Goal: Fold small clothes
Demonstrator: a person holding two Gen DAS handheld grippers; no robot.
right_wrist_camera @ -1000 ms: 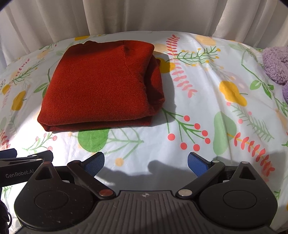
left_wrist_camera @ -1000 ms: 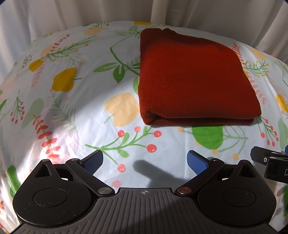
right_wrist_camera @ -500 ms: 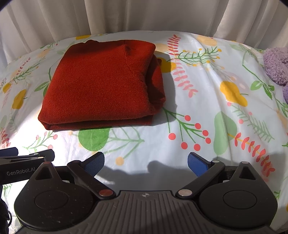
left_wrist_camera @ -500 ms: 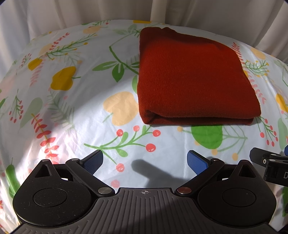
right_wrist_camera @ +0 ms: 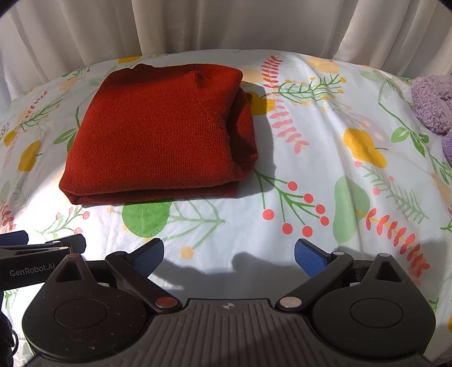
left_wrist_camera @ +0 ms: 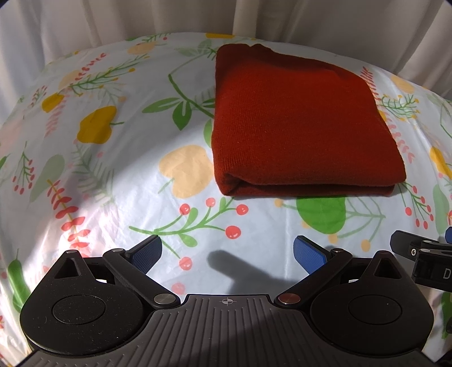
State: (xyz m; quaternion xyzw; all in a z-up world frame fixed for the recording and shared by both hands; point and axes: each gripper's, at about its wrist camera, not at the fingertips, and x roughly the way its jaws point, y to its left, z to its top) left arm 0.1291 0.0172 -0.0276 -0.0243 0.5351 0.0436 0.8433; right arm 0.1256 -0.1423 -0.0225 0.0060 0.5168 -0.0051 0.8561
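Note:
A rust-red knitted garment (left_wrist_camera: 296, 127) lies folded into a thick rectangle on the floral cloth (left_wrist_camera: 113, 175). It also shows in the right wrist view (right_wrist_camera: 158, 138), its folded edge nearest me. My left gripper (left_wrist_camera: 227, 252) is open and empty, hovering short of the garment's near left corner. My right gripper (right_wrist_camera: 228, 254) is open and empty, short of the garment's near right corner. Each gripper's side shows at the edge of the other's view.
A purple fluffy item (right_wrist_camera: 432, 104) lies at the far right of the cloth. White curtains (right_wrist_camera: 226, 25) hang behind the far edge of the surface.
Both grippers have drifted slightly; the garment sits a touch lower and closer in both views. The jaws stay open.

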